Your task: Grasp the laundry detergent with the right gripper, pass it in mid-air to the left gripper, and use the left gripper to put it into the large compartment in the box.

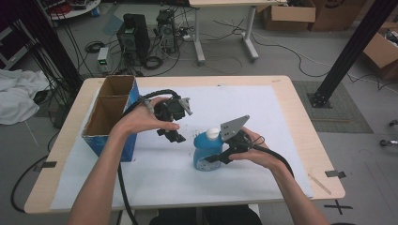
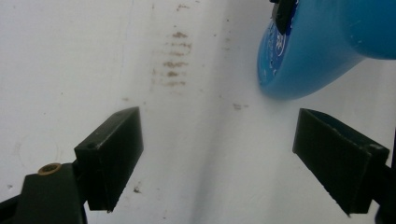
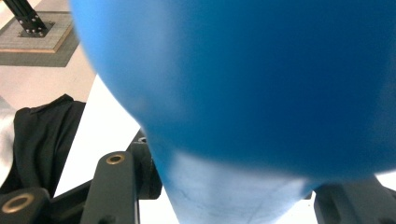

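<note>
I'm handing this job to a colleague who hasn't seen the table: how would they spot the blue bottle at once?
Start from the white sheet covering the wooden table. Right of the open cardboard box at its left edge, near the sheet's middle, stands the blue bottle. It alone is bright blue with a white cap, and the right gripper is clamped on it.

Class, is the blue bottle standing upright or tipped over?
Upright: in the high view the bottle stands on its base on the table, white cap on top, gripped by the right gripper.
</note>
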Demonstrator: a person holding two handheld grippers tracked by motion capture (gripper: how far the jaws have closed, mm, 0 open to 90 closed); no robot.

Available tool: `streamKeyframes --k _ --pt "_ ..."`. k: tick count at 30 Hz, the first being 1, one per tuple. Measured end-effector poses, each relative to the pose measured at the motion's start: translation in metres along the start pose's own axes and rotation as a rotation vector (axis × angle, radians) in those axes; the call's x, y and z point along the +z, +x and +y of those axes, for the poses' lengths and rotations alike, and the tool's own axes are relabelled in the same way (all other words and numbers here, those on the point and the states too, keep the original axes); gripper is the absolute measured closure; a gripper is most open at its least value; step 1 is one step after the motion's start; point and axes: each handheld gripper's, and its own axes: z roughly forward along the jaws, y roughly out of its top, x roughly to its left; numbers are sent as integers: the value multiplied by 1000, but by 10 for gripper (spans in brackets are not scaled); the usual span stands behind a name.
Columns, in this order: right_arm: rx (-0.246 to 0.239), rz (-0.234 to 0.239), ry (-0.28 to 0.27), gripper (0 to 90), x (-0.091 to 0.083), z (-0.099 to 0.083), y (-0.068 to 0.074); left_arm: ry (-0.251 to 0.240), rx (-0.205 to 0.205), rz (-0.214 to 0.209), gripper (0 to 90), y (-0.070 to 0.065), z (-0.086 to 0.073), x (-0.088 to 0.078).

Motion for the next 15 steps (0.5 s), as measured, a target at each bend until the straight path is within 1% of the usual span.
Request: streamKeyframes --k 4,7,15 --pt "-1 -1 -11 452 -2 1 0 1 -2 0 169 -1 0 -2" --pt "-3 -3 -11 454 -2 1 1 -4 -5 -3 173 -2 0 -3" --pt "-5 -6 -13 460 -2 1 1 -10 -8 7 173 -3 -1 -6"
